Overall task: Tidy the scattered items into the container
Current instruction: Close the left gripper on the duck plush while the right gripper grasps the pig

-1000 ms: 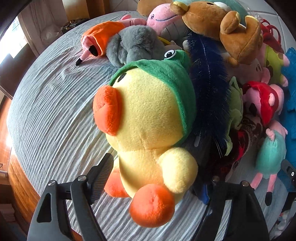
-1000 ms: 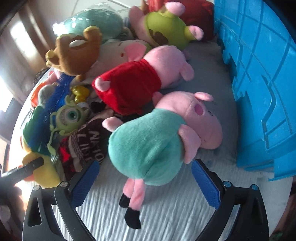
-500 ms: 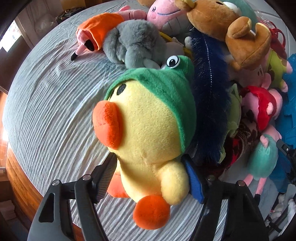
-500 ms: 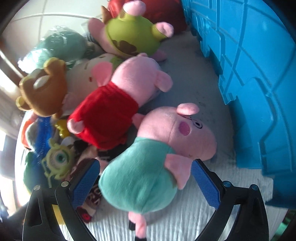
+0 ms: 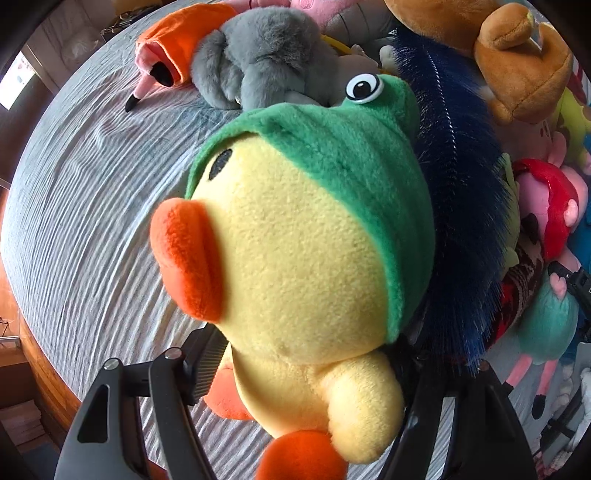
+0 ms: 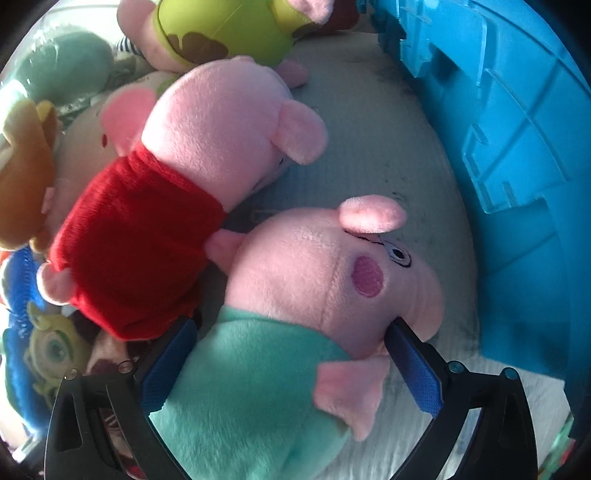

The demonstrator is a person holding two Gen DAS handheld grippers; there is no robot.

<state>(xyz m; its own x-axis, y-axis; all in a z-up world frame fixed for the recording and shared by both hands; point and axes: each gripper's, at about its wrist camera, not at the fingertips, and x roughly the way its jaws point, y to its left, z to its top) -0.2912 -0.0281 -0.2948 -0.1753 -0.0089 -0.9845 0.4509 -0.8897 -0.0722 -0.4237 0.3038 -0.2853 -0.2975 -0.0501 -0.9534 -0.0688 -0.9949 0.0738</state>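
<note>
In the left wrist view a yellow duck plush [image 5: 295, 266] with a green frog hood and orange beak fills the middle. My left gripper [image 5: 306, 373] is shut on the duck's body, its fingers [image 5: 207, 362] pressed into the plush. In the right wrist view a pink pig plush in a teal dress [image 6: 288, 332] lies on the grey cloth. My right gripper [image 6: 288, 354] is shut on it, blue pads [image 6: 413, 369] at its neck. The blue plastic container [image 6: 517, 129] stands just to the right.
A pile of plush toys lies around: a pig in red [image 6: 147, 229], a pig in green [image 6: 229, 29], a brown bear [image 5: 517, 66], a grey elephant [image 5: 266, 62], a dark blue furry toy [image 5: 461, 184]. The grey-covered round table [image 5: 74, 221] drops off at the left.
Both grippers moved forward and closed. The left one went from open around the duck to gripping it. The right one closed on the teal-dressed pig, nearer the blue container.
</note>
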